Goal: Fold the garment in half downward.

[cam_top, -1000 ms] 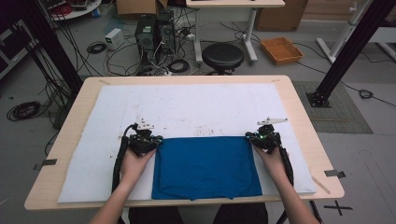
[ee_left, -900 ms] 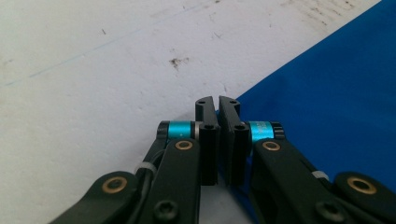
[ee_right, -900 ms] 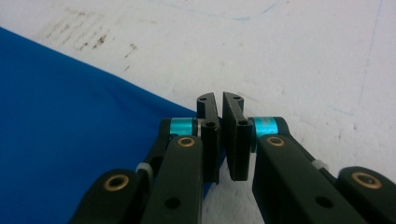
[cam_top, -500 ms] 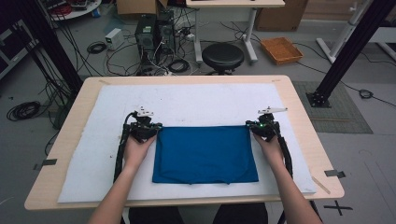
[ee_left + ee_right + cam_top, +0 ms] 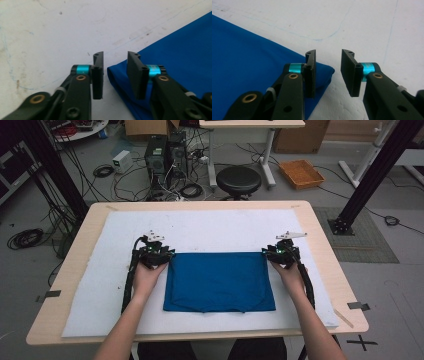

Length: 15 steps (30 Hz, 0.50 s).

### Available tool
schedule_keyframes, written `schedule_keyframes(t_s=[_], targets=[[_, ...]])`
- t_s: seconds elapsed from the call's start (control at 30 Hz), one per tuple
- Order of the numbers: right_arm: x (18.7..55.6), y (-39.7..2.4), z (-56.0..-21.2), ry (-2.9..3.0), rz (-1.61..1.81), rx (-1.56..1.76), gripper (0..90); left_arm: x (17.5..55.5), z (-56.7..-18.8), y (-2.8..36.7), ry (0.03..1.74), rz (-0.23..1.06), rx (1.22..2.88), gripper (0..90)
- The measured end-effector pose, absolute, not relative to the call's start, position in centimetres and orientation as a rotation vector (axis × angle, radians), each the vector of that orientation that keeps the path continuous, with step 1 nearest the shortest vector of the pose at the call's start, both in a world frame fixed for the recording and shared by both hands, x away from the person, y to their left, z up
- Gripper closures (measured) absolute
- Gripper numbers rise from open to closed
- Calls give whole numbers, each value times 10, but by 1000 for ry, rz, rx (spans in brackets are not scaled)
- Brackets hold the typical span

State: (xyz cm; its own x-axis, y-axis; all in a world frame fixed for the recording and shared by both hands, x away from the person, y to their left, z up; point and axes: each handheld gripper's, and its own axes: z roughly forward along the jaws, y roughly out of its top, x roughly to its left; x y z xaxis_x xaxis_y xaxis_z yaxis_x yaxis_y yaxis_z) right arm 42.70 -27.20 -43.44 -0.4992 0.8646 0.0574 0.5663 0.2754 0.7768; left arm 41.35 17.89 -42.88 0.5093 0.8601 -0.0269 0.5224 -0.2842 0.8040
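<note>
While its jaws have just been opening, the left gripper [image 5: 115,75] stands apart over a corner of the folded blue cloth [image 5: 219,281]; likewise the right gripper [image 5: 328,73], released, mid-frame on the white mat [image 5: 220,227].

No text, label, brand or number was legible anywhere — not on the boxes on the floor, not on the table — everything there was too small or blurred.
</note>
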Motion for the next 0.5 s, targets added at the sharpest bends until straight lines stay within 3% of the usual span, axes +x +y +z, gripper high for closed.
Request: schedule_keyframes(t_s=[0.17, 0.5], targets=[[409, -280, -418, 2142, 1135, 1247, 550, 392, -412, 192, 1098, 538, 1894, 485], [360, -299, -408, 2119, 1195, 1145, 492, 331, -397, 208, 989, 613, 1866, 433]])
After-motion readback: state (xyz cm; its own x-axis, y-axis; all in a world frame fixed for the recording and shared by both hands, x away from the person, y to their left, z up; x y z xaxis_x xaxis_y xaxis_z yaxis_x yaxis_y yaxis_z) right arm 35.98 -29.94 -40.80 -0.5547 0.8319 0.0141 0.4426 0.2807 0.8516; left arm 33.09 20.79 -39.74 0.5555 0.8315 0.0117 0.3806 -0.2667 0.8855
